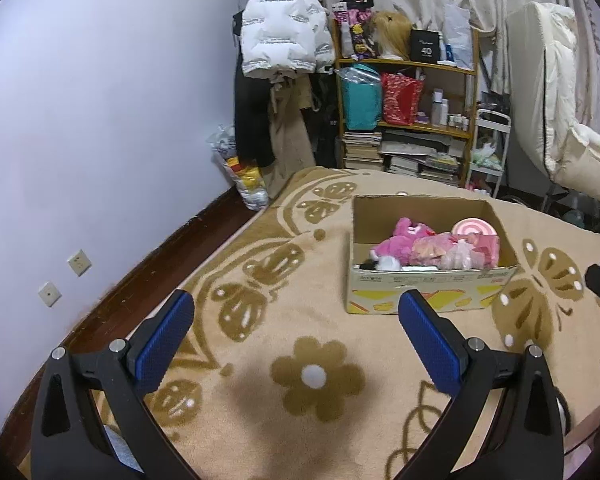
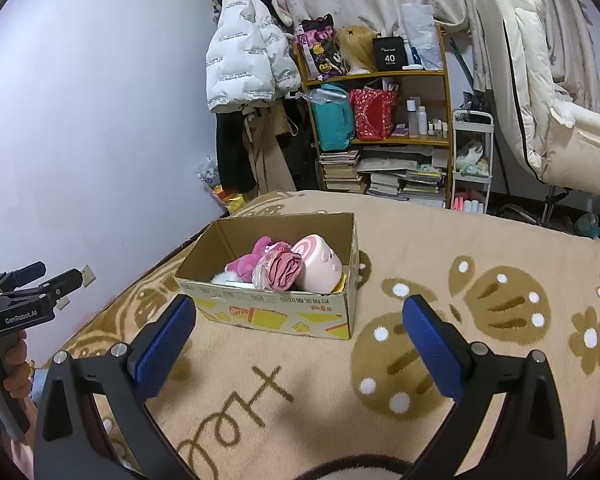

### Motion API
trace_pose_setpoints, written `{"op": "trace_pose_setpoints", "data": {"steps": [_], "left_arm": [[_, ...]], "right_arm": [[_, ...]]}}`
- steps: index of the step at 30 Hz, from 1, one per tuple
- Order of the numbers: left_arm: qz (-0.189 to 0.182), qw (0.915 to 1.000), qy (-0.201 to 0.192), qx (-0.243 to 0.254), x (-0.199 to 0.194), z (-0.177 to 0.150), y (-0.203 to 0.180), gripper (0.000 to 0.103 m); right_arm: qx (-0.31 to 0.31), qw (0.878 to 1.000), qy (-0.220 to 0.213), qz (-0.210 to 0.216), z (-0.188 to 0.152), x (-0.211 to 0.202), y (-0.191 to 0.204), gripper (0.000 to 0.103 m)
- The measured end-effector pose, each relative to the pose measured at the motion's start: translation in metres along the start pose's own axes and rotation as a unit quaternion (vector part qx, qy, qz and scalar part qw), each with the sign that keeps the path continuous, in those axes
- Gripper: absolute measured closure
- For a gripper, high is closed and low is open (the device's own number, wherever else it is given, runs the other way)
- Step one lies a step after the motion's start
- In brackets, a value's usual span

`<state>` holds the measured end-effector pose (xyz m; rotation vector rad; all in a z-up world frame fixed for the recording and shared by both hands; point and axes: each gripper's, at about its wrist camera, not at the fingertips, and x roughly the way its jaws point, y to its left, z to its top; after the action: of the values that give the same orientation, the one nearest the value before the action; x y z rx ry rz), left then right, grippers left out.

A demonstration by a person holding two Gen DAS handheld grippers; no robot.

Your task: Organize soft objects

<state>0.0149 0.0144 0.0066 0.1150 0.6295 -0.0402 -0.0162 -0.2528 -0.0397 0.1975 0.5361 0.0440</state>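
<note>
A cardboard box point(image 1: 432, 286) stands on the beige patterned blanket point(image 1: 300, 272). It holds a pink plush toy point(image 1: 404, 240), pink fabric items point(image 1: 440, 252) and a round pink-swirl plush point(image 1: 470, 227). My left gripper point(image 1: 296, 336) is open and empty, above the blanket in front of the box. In the right wrist view the box point(image 2: 276, 312) shows the pink plush point(image 2: 248, 260), a rolled pink cloth point(image 2: 284, 270) and a pig-faced plush point(image 2: 320, 268). My right gripper point(image 2: 300, 340) is open and empty, in front of the box. The left gripper also shows in the right wrist view point(image 2: 40, 280).
A wooden shelf point(image 1: 412, 120) with bags, books and bottles stands behind the bed. A white puffer jacket point(image 1: 284, 28) hangs left of it. A white trolley point(image 1: 488, 148) and folded cream bedding point(image 1: 564, 120) are at the right. The wall point(image 1: 100, 120) runs along the left.
</note>
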Motion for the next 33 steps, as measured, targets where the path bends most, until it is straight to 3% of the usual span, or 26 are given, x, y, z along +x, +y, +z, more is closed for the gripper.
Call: {"op": "trace_pose_setpoints", "data": {"steps": [33], "left_arm": [[0.009,0.9999,-0.006,0.002,-0.0023,0.0016,0.0015,0.002]], "right_arm": [[0.006,1.0,0.007,0.0,-0.0028,0.0031,-0.0059,0.0]]}}
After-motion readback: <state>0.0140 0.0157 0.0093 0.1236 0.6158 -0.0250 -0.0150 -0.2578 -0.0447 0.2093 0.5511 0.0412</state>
